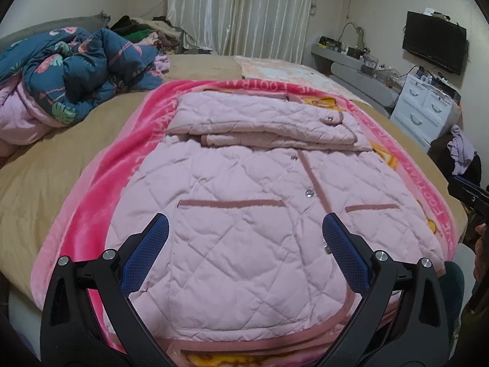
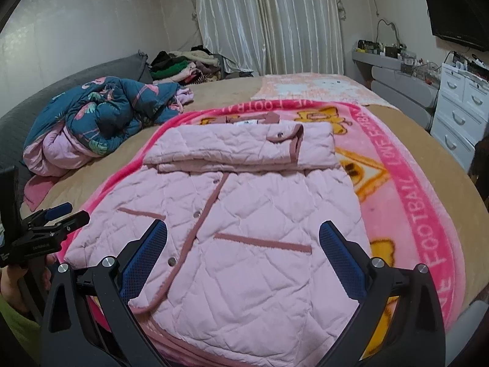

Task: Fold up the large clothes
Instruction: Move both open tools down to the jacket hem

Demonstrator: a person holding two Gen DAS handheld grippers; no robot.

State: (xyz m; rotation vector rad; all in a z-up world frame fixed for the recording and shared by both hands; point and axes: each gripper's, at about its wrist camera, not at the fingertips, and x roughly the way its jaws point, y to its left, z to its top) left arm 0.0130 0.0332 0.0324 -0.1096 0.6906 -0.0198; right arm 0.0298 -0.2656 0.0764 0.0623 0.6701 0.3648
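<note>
A pale pink quilted jacket [image 1: 244, 214] lies front up on a bright pink blanket [image 1: 101, 189] on the bed, its sleeves folded across the chest in a flat band [image 1: 259, 119]. It also shows in the right wrist view [image 2: 244, 229]. My left gripper [image 1: 244, 232] is open and empty, hovering over the jacket's hem end. My right gripper [image 2: 243, 238] is open and empty, over the hem's right side. The left gripper [image 2: 58, 214] also shows at the left edge of the right wrist view, the right one [image 1: 470, 195] at the right edge of the left wrist view.
A crumpled blue floral quilt [image 1: 76, 70] lies on the bed's far left, with a pile of clothes [image 2: 183, 64] behind it. A tan bedsheet [image 1: 45, 165] surrounds the blanket. White drawers [image 2: 461, 104] and a wall TV [image 1: 434, 42] stand at the right.
</note>
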